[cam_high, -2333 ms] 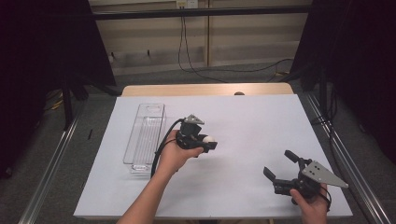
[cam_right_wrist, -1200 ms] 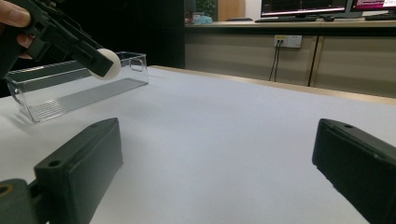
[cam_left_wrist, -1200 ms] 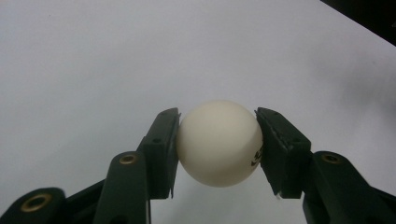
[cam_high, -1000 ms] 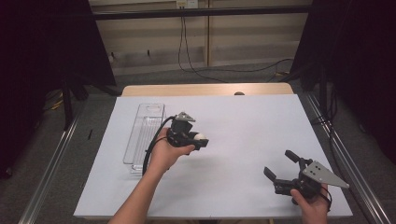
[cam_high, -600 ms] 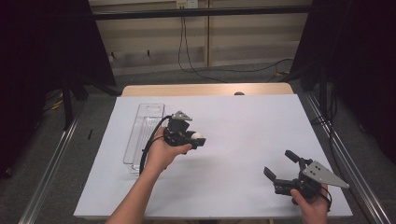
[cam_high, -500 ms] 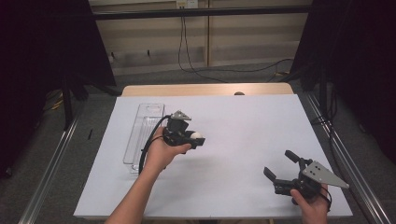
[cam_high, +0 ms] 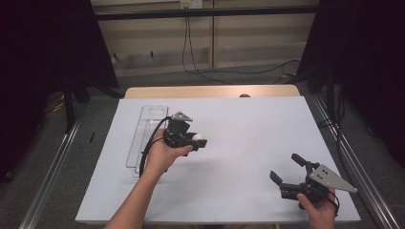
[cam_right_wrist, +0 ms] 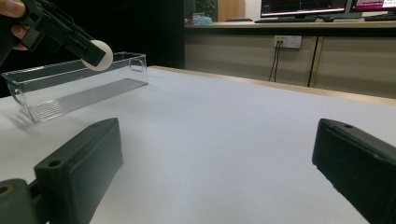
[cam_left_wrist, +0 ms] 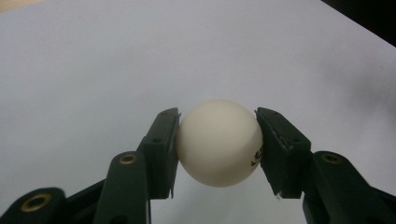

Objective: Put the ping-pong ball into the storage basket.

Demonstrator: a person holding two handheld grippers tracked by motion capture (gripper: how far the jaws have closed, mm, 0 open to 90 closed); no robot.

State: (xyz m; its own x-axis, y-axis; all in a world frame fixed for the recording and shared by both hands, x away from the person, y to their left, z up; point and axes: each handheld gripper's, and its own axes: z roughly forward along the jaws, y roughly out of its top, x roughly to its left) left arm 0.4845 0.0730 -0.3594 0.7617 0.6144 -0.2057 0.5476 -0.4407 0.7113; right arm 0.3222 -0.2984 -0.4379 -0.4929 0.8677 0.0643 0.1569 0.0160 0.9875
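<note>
A person sits at a table covered with a white sheet [cam_high: 248, 143], holding a black two-jaw gripper in each hand. The left gripper [cam_high: 195, 141] is clenched on a small, smooth white ball [cam_left_wrist: 219, 142], with one pad pressed against each side; small dark print marks the ball's lower edge. In the high view the ball [cam_high: 198, 138] is held up off the sheet, just right of a long, clear plastic rectangular bin [cam_high: 143, 138] that lies lengthwise near the table's left side and looks empty. In the right gripper view the ball [cam_right_wrist: 100, 55] shows in front of the bin's upper rim [cam_right_wrist: 70, 70].

The right gripper [cam_high: 289, 171] rests low near the table's right front corner, well apart from the bin, its jaws spread wide and holding nothing.

The step in hand appears to be carrying the ball to the bin. The next move likely calls for shifting the left gripper leftward over the bin's opening, lowering it, then releasing the ball gently so it does not bounce out.
</note>
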